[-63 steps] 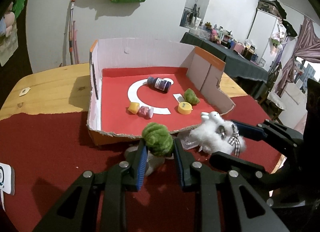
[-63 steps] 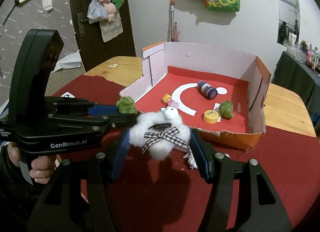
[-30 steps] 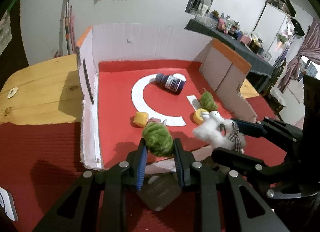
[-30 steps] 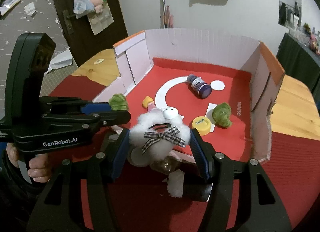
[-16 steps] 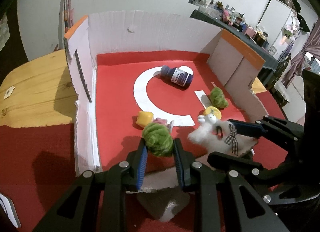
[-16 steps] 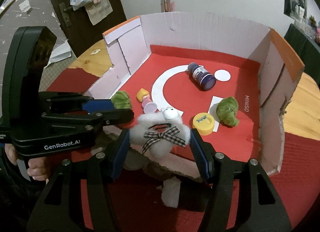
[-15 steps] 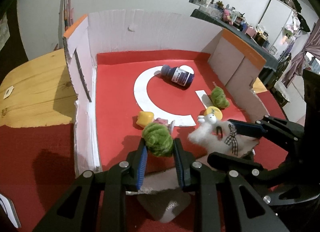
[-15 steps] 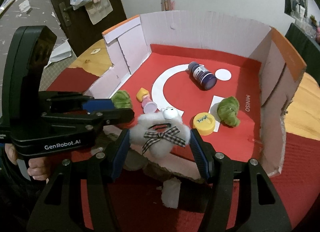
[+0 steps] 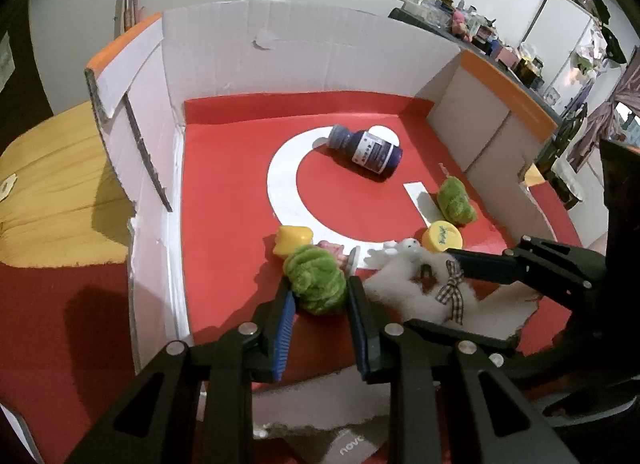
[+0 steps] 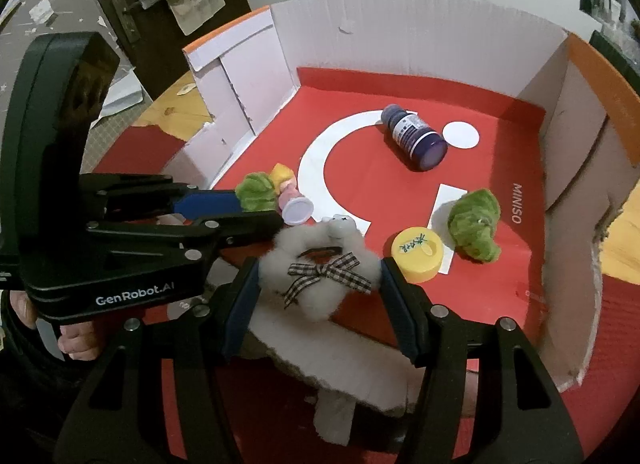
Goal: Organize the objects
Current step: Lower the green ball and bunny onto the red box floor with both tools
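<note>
Left gripper (image 9: 318, 298) clamps the green plush (image 9: 316, 284); right gripper (image 10: 318, 278) clamps the white plush (image 10: 320, 272). If released here, the green one may hit the pink bottle (image 10: 294, 203) at its 12 o'clock.

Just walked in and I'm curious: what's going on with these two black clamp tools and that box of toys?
A person is tidying small things into a cardboard box. The left gripper has its jaws shut on a green plush toy, and the right gripper clamps a white fluffy toy with a checked bow. Both hover over the box's torn front edge. Already inside lie a dark bottle, a yellow cap and another green plush.
</note>
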Demonstrator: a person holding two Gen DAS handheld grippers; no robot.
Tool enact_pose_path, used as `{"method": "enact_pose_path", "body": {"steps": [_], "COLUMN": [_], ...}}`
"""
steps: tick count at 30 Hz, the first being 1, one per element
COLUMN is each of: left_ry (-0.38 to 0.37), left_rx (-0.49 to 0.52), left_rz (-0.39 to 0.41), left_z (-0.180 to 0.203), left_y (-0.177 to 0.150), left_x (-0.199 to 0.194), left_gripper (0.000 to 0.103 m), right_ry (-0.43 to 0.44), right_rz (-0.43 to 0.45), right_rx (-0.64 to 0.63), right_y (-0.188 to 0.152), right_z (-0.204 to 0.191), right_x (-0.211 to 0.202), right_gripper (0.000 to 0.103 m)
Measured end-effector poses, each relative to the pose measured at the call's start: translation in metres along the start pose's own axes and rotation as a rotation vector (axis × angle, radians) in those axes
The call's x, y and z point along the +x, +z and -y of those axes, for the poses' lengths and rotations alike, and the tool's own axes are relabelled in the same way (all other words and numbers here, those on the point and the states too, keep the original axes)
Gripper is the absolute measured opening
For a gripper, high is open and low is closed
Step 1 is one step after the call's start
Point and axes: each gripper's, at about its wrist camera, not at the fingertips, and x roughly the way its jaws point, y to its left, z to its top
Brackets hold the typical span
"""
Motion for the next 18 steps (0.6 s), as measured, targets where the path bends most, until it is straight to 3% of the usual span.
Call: {"method": "enact_pose_path", "body": {"steps": [14, 18], "left_ry": [0.031, 0.035], "left_rx": [0.004, 0.012], "left_rz": [0.010, 0.013], "left_z": [-0.001, -0.002], "left_y": [0.011, 0.013], "left_x": [0.010, 0.011], "left_gripper": [0.027, 0.027], "right_ry": [-0.082, -0.072], "right_rz": [0.017, 0.017], "right_rx": [0.018, 0.008], "right_y": [0.004, 0.005], "right_z": [0.019, 0.017], "right_x": [0.004, 0.005], "right_gripper": [0.058, 0.058]}}
